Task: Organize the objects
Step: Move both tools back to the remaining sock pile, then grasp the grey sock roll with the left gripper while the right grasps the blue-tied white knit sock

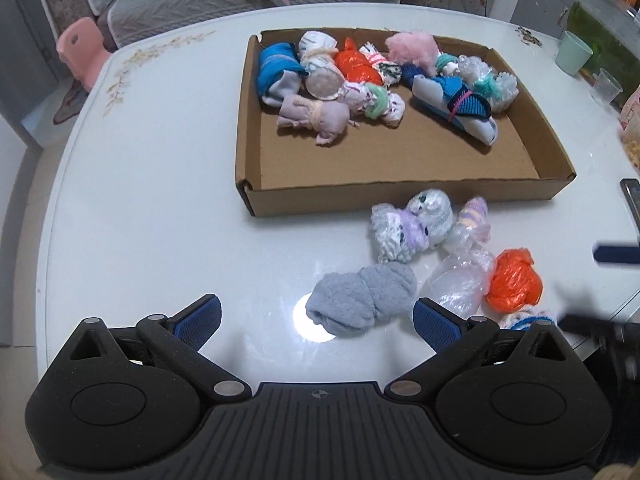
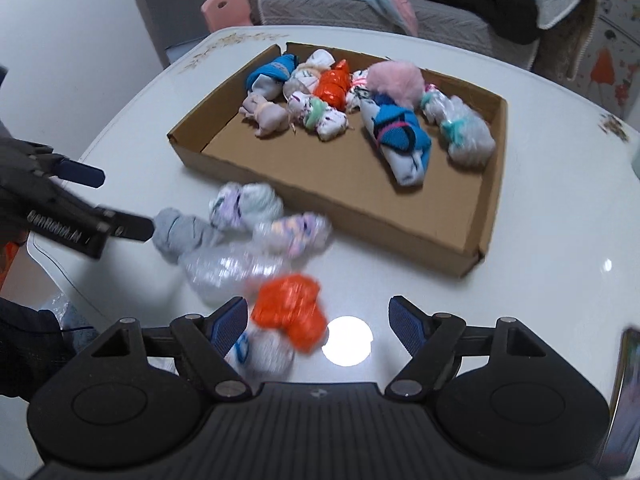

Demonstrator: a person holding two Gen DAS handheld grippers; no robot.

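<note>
An open cardboard tray (image 1: 400, 200) (image 2: 320, 208) on the white table holds several rolled sock bundles and tied bags. In front of it lie loose bundles: a grey sock roll (image 1: 362, 300) (image 2: 180, 234), a white-purple one (image 1: 412, 228) (image 2: 244, 204), a striped one (image 1: 472, 216) (image 2: 296, 232), a clear bag (image 1: 460, 280) (image 2: 224, 270), an orange bag (image 1: 514, 284) (image 2: 288, 308) and a white-blue roll (image 2: 260, 354). My left gripper (image 1: 318, 320) (image 2: 108, 200) is open, its fingers on either side of the grey roll without touching it. My right gripper (image 2: 318, 324) (image 1: 600, 288) is open over the orange bag, which sits near its left finger.
A mint cup (image 1: 574, 54) and a clear cup (image 1: 606, 88) stand at the table's far right, beside a glass tank. A phone (image 1: 632, 196) (image 2: 628, 360) lies at the right edge. A pink chair (image 1: 80, 52) and a sofa stand behind the table.
</note>
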